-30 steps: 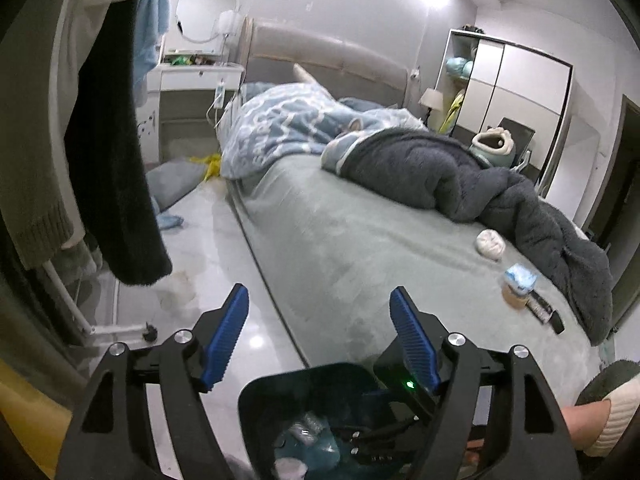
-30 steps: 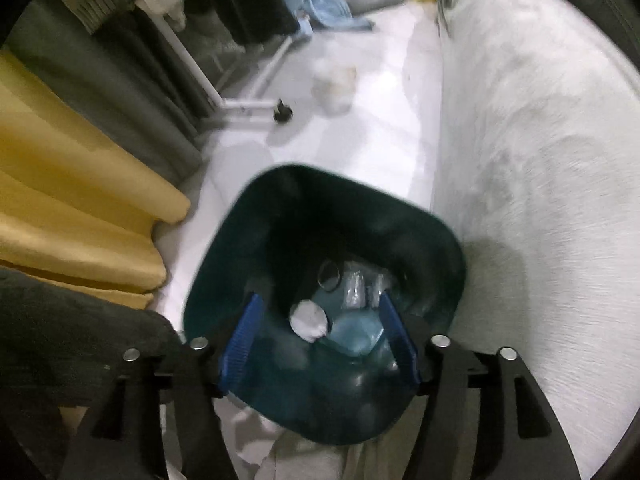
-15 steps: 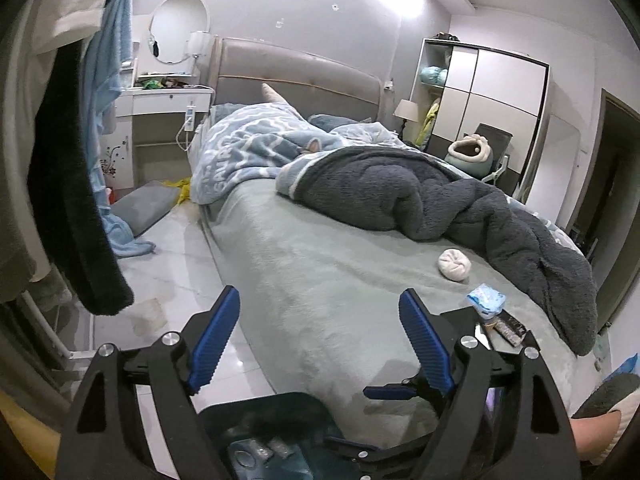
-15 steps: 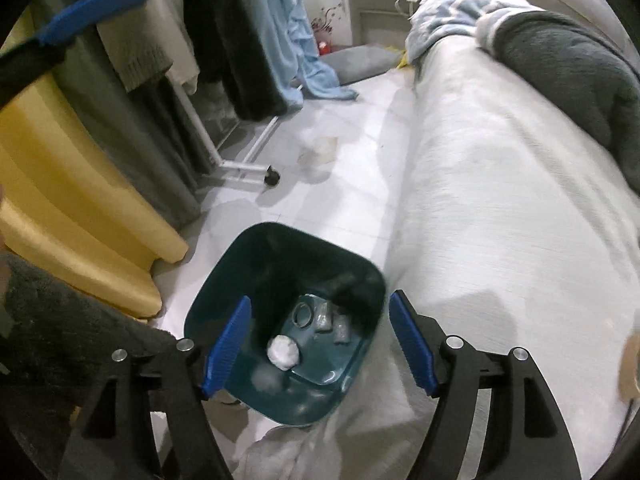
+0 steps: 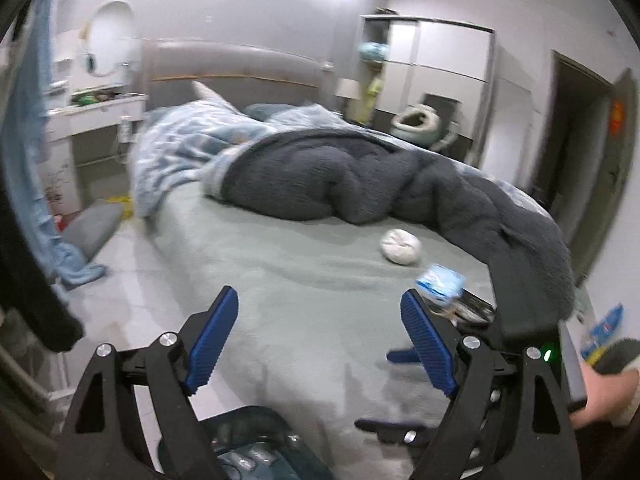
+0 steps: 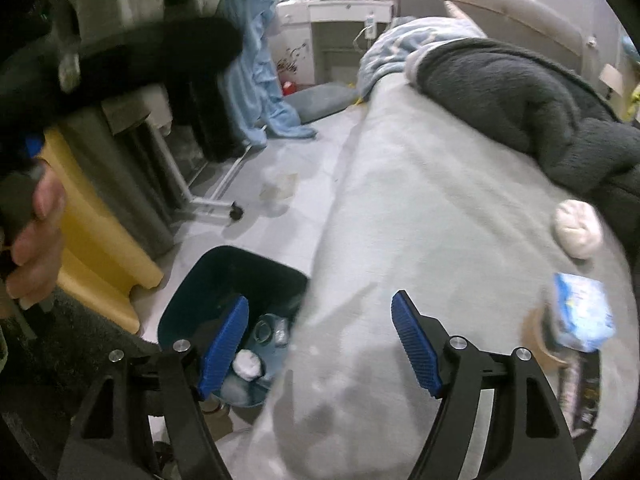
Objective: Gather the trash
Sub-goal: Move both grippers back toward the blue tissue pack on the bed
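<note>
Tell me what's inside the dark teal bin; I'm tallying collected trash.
Inside the dark teal plastic bin: a crumpled white tissue ball, a clear plastic bottle, a ring-shaped piece. Anything beneath stays hidden.

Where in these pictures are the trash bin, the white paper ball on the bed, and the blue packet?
bin (image 6: 192,280): right wrist view, inner wall.
paper ball (image 5: 400,247): left wrist view, its middle.
blue packet (image 6: 584,316): right wrist view, its printed face.

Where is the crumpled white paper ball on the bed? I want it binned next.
The crumpled white paper ball lies on the grey-green bedsheet, right side of both views, beside the dark grey fleece blanket and above the blue-white packet.
</note>
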